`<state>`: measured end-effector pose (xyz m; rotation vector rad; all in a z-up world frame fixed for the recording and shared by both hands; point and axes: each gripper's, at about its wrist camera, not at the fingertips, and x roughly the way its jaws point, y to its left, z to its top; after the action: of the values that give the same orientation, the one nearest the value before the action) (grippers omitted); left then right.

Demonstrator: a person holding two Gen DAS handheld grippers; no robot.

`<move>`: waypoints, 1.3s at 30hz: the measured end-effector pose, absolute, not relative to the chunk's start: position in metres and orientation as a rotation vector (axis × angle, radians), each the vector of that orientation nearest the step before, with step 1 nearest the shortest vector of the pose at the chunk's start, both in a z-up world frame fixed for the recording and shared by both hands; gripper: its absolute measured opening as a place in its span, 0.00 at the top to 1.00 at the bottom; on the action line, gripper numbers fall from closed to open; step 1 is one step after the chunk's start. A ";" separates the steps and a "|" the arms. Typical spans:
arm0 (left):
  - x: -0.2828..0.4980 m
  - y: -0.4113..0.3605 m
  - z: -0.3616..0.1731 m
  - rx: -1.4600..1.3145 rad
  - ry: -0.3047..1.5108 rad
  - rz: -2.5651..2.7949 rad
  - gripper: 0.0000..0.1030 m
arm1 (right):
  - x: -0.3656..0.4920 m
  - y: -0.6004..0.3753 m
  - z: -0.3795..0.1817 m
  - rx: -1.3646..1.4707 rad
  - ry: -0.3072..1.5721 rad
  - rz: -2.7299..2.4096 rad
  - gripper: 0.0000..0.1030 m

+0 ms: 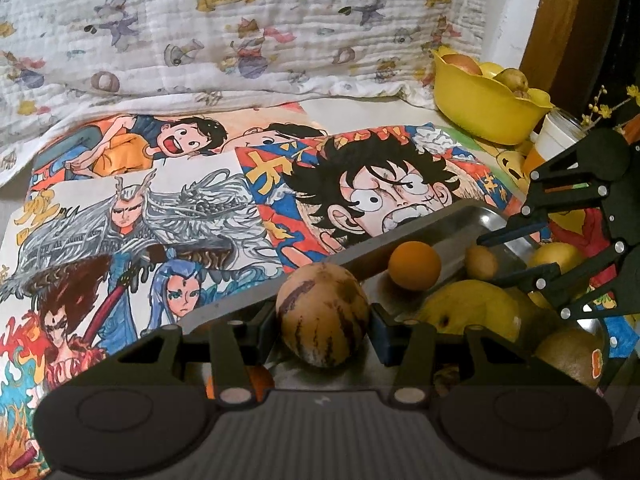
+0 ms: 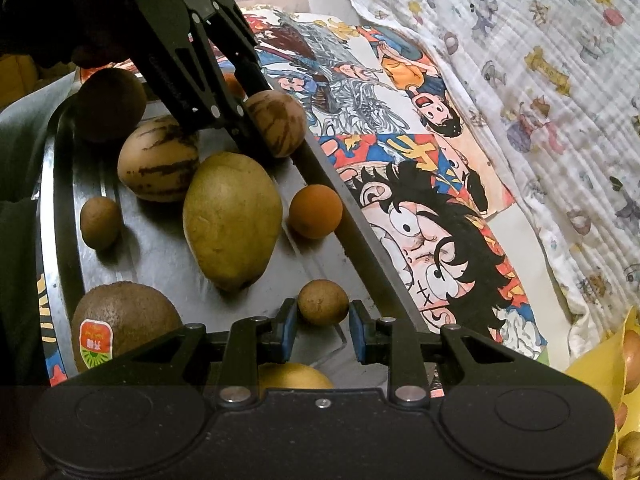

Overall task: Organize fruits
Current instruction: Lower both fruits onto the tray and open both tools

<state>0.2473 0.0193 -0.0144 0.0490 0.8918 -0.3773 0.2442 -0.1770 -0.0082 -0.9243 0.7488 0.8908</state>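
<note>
My left gripper (image 1: 323,320) is clamped on a tan egg-shaped melon with dark purple stripes (image 1: 322,314) — both pads press its sides, and it sits right over the near rim of the shiny rectangular metal tray (image 1: 404,236). In the right wrist view that same gripper (image 2: 256,120) reaches down from the top left with the striped fruit (image 2: 276,123) at the tray's (image 2: 160,256) far edge.

My right gripper (image 2: 323,334) is spread open around a small round brownish-yellow fruit (image 2: 323,302) near the tray's corner; there's a gap on both sides, so the pads aren't touching it. From the left wrist view I can see it (image 1: 486,258) coming in from the right, fingers either side of that little fruit (image 1: 481,262).

Everything else inside the tray: a second striped melon (image 2: 158,160), a big yellow-green mango (image 2: 232,220) in the middle, a small round orange citrus (image 2: 316,211) just beside the mango, a fuzzy brown kiwi with a sticker (image 2: 124,324), another small brown fruit (image 2: 100,222), and a dark round one (image 2: 109,104) at the far end.

Beyond the tray — a yellow plastic bowl (image 1: 488,108) with fruit in it. The tray rests on colourful hand-drawn cartoon posters (image 1: 168,208), next to a white quilted blanket with little printed figures (image 1: 240,24).
</note>
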 end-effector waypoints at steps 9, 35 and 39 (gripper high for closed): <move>0.248 0.019 -0.015 0.053 0.897 -0.372 0.49 | 0.246 -0.178 -0.008 -0.913 0.750 0.891 0.71; 0.245 0.024 -0.004 0.026 0.859 -0.360 0.25 | 0.245 -0.183 -0.005 -0.870 0.740 0.860 0.49; 0.245 0.025 -0.001 0.015 0.848 -0.349 0.20 | 0.246 -0.185 -0.003 -0.852 0.736 0.846 0.43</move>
<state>0.2446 0.0254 -0.0014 0.0149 0.8475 -0.3495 0.2460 -0.1849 -0.0035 -0.8519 0.7355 0.8458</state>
